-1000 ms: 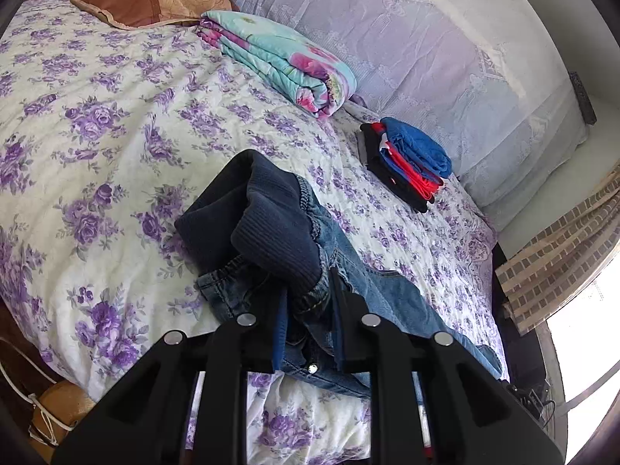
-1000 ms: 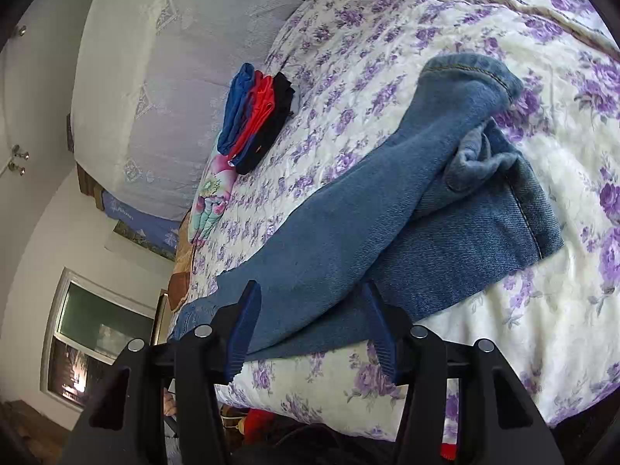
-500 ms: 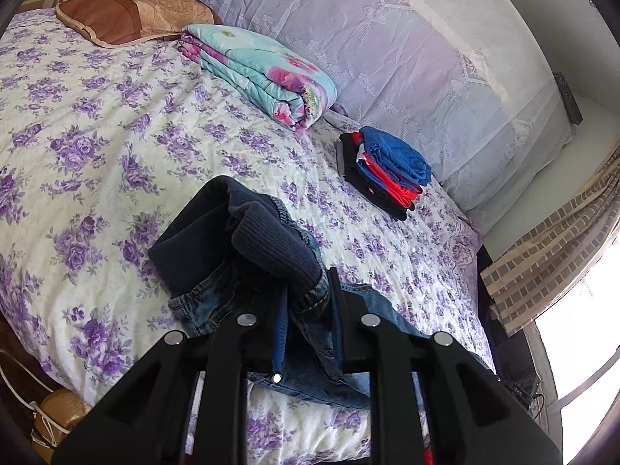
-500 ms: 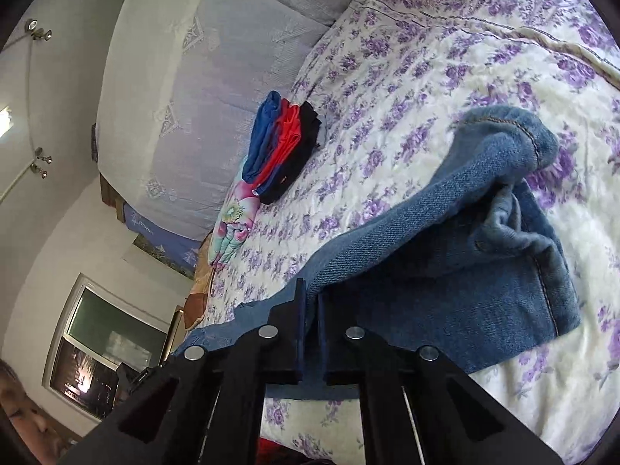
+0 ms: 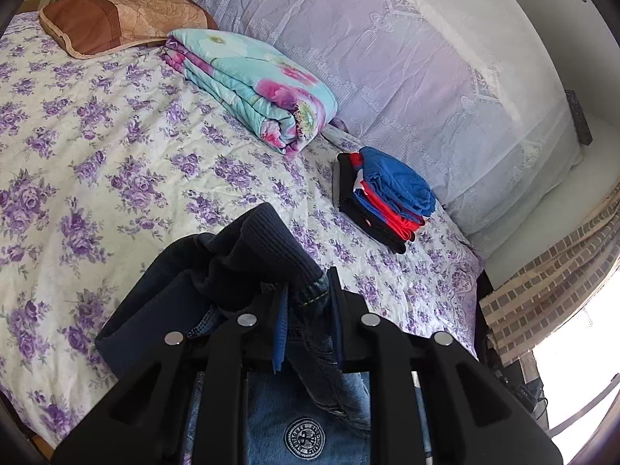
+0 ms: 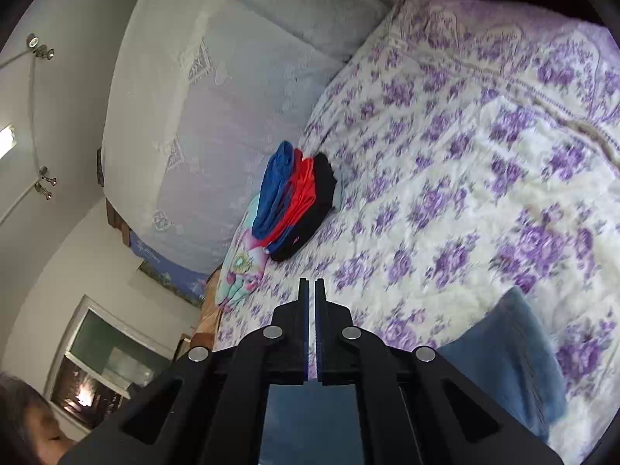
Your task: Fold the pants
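The jeans (image 5: 310, 399) are pinched in the left claw (image 5: 308, 294); the right claw (image 6: 312, 290) is closed, its hold on denim hidden at 6 o'clock.

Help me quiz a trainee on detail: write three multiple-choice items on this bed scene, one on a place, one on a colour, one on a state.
1. Where does the stack of folded clothes lie?
A. on the brown pillow
B. on the flowered bedspread
C. on the floor

2. What colour is the top piece of that stack?
A. blue
B. red
C. black

3. What is the left gripper doing?
A. hanging wide open over bare bedspread
B. clamping the folded quilt
C. clamping the waist of the jeans

Answers:
1 B, purple flowers show all around the stack.
2 A, the blue piece lies above the red and black ones.
3 C, denim is pinched between its two fingers.
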A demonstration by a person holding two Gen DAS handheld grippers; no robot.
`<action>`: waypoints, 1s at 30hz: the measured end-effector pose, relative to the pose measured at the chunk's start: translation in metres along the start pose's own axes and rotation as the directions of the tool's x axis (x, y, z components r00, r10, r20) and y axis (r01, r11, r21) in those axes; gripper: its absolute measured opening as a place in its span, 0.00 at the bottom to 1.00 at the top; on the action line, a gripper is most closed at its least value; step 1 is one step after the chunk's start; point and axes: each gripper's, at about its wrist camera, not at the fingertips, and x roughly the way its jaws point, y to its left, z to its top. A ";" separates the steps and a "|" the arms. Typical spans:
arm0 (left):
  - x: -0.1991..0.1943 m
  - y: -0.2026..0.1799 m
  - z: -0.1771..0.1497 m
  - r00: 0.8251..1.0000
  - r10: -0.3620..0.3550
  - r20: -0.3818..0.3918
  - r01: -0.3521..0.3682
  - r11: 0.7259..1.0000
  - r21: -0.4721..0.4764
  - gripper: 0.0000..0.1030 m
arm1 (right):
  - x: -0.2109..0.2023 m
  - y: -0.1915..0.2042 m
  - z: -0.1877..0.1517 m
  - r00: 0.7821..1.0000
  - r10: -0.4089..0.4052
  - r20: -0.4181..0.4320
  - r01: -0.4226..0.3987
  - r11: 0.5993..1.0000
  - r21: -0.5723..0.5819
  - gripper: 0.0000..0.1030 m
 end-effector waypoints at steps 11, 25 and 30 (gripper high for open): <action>-0.003 0.008 -0.005 0.999 -0.044 0.010 0.044 0.999 0.012 0.17 | -0.045 -0.026 -0.078 0.980 -0.172 -0.097 0.184 0.975 0.127 0.41; -0.012 0.021 -0.013 0.999 -0.038 -0.004 0.038 0.999 -0.008 0.17 | -0.042 -0.045 -0.110 0.985 -0.120 -0.122 0.143 0.969 0.203 0.44; -0.012 0.018 -0.012 1.000 -0.031 -0.001 0.031 1.000 -0.002 0.17 | -0.014 -0.038 -0.092 0.993 -0.076 -0.091 0.089 0.984 0.153 0.09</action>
